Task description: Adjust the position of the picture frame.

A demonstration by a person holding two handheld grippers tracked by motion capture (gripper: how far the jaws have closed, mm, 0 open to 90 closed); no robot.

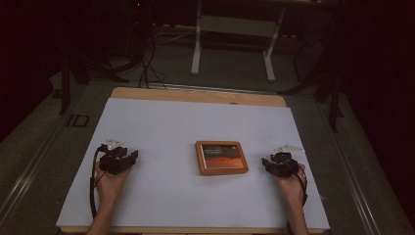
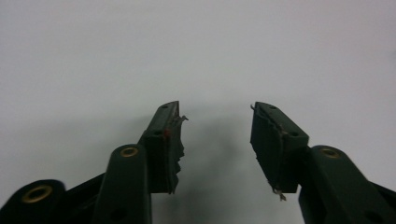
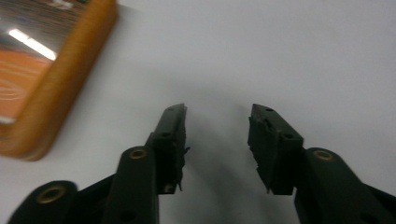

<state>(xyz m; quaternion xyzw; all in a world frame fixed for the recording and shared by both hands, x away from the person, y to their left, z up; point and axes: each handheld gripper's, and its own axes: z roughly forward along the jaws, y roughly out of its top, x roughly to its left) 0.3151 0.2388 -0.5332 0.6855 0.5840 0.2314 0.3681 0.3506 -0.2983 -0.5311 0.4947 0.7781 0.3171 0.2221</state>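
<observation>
An orange-framed tablet-like slab (image 1: pixel 221 157) with a dark reddish face lies flat near the middle of the white table top (image 1: pixel 171 122). My left gripper (image 1: pixel 128 157) rests at the table's left, a good way from the slab; in the left gripper view its jaws (image 2: pixel 216 109) stand open over bare white surface. At the right, my right gripper (image 1: pixel 266 162) sits just beside the slab's right edge. The right gripper view has its open jaws (image 3: pixel 218 112) with nothing between them and the slab's orange rim (image 3: pixel 60 79) off to the upper left.
The white sheet covers a wooden table whose far edge (image 1: pixel 195 94) shows bare wood. Beyond it, on the dark floor, stand a white frame's legs (image 1: pixel 232 44) and cables (image 1: pixel 144 63). A black cable (image 1: pixel 92 186) trails from the left gripper along the forearm.
</observation>
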